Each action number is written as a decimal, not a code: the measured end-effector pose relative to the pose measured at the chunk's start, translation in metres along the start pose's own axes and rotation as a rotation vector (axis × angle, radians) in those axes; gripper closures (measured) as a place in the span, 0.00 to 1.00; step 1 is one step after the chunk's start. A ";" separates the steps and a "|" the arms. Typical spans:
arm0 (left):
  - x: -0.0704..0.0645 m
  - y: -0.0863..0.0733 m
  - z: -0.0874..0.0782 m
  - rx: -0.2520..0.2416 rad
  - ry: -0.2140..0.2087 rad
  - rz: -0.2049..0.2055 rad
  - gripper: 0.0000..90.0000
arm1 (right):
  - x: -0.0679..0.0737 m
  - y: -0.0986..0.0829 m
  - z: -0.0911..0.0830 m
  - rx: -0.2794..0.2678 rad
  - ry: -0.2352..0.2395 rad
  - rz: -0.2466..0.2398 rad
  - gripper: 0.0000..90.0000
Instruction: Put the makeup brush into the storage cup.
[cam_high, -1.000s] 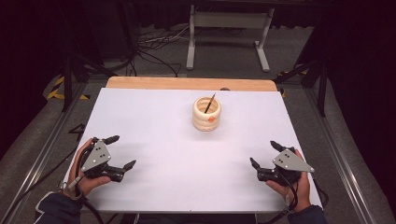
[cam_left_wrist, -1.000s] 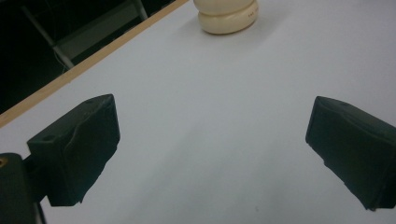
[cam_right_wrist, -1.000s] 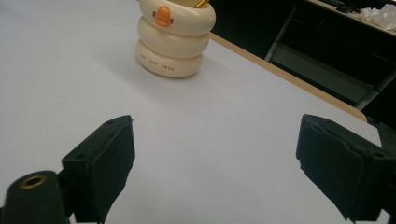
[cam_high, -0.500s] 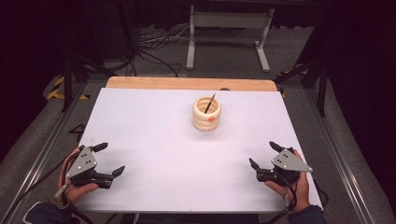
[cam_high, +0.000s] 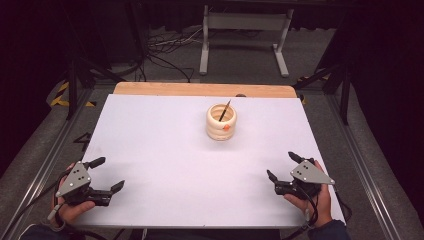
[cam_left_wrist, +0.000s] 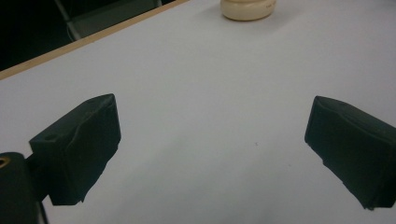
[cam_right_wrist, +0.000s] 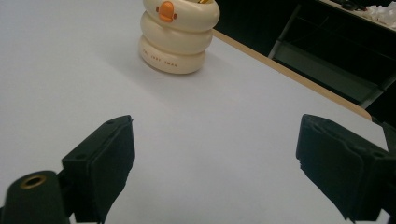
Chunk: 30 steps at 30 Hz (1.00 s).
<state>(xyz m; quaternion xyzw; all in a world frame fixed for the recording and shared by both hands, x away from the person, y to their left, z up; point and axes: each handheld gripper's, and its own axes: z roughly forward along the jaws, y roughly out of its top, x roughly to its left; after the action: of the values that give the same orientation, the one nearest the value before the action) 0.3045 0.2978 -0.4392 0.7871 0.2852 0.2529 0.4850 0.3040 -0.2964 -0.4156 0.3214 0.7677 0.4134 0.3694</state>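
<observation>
A cream ringed holder with an orange duck beak stands upright at the middle back of the white table. A dark pencil leans inside it. My left gripper rests open at the near left corner, held by a hand, far from the holder. My right gripper rests open at the near right, also far from it. In the left gripper view the holder's base sits at the top edge beyond the open gripper. In the right gripper view the holder stands ahead and left of the open gripper.
A wooden strip borders the table's far edge. Behind it a grey metal stand and loose cables lie on the floor. Metal rails run along both sides of the table.
My left gripper has drawn back toward the near left corner of the table. The right gripper and the holder have stayed where they were.
</observation>
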 end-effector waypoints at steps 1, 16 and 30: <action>-0.001 0.000 0.001 0.002 -0.003 -0.005 0.05 | -0.001 0.000 0.000 -0.001 0.000 0.002 0.14; -0.005 0.000 0.002 -0.006 -0.023 0.013 0.05 | 0.003 0.003 -0.001 0.001 -0.001 -0.019 0.14; -0.005 0.000 0.004 0.000 -0.031 0.019 0.05 | 0.003 0.003 0.000 0.001 0.002 -0.018 0.14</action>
<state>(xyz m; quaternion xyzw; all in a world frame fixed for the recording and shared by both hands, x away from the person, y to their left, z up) 0.3036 0.2919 -0.4412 0.7937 0.2700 0.2454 0.4868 0.3031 -0.2929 -0.4133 0.3141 0.7711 0.4101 0.3724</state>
